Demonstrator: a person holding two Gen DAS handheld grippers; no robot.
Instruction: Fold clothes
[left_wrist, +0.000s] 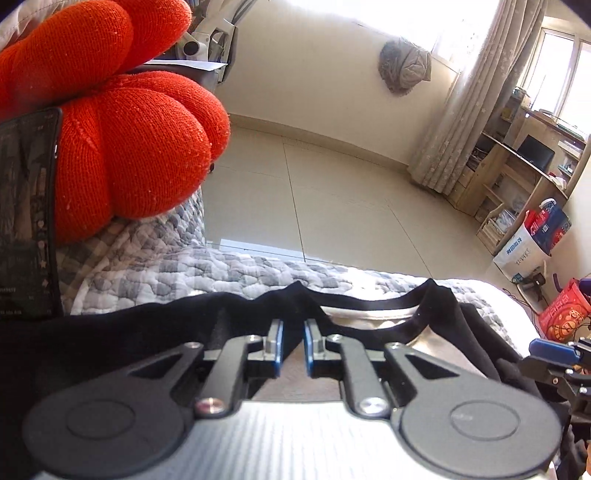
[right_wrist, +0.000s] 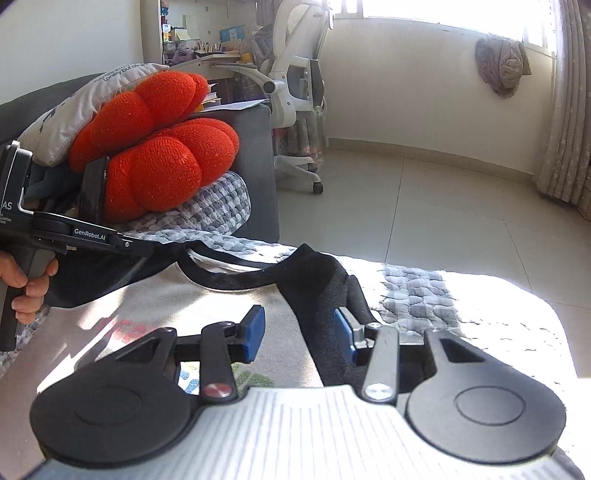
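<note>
In the left wrist view, our left gripper (left_wrist: 293, 345) held its fingers slightly apart, pinching nothing, black shoulder of the shirt (left_wrist: 369, 334) between them. In the right wrist view, our right gripper (right_wrist: 300, 334) stood apart over its black sleeve.

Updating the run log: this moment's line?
white black-sleeved T-shirt on grey quilted cover; right gripper open astride black sleeve; left gripper over opposite sleeve

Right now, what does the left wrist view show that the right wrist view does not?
Only the left wrist view: a wooden desk with a monitor and cardboard boxes by the wall. Only the right wrist view: a white office chair and the hand holding the left claw. Both: the black-and-cream T-shirt, the orange cushion and the quilted cover.
</note>
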